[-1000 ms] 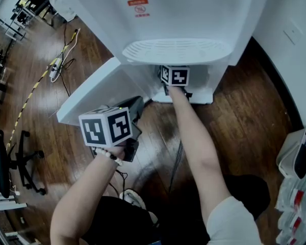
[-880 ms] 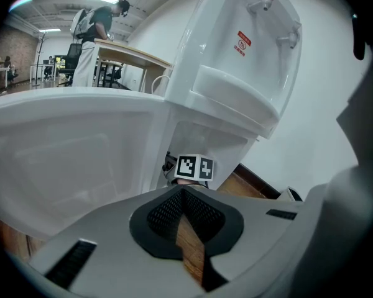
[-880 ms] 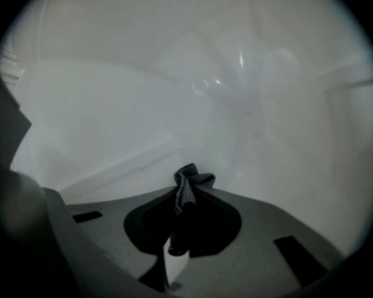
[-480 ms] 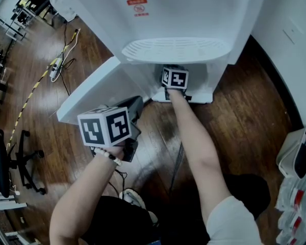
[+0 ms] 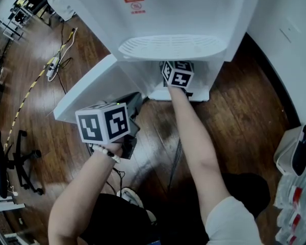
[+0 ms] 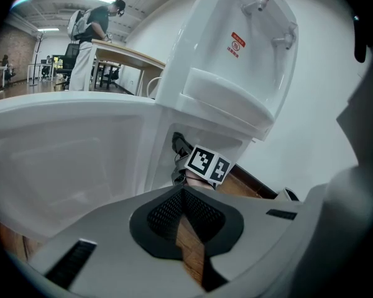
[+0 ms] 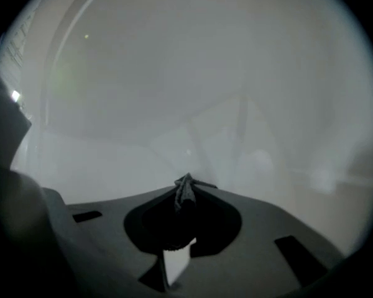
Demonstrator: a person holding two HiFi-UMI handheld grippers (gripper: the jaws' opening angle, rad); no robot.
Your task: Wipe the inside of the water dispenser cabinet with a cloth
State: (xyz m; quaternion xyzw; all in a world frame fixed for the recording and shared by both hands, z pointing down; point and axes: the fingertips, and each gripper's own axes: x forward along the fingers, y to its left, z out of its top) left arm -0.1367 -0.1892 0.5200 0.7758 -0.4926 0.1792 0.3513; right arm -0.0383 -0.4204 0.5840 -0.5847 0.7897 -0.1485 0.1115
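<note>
Right gripper is reaching into the water dispenser cabinet, its jaws pinching a dark cloth that is poking out at the tips. Wiping is probably under way. The inner walls are showing only as pale haze, so wiped and unwiped parts cannot be told apart. Left gripper is hanging outside beside the open door, jaws pressed together on nothing. Drip tray is overhanging the opening, leaving tight room above the forearm.
</note>
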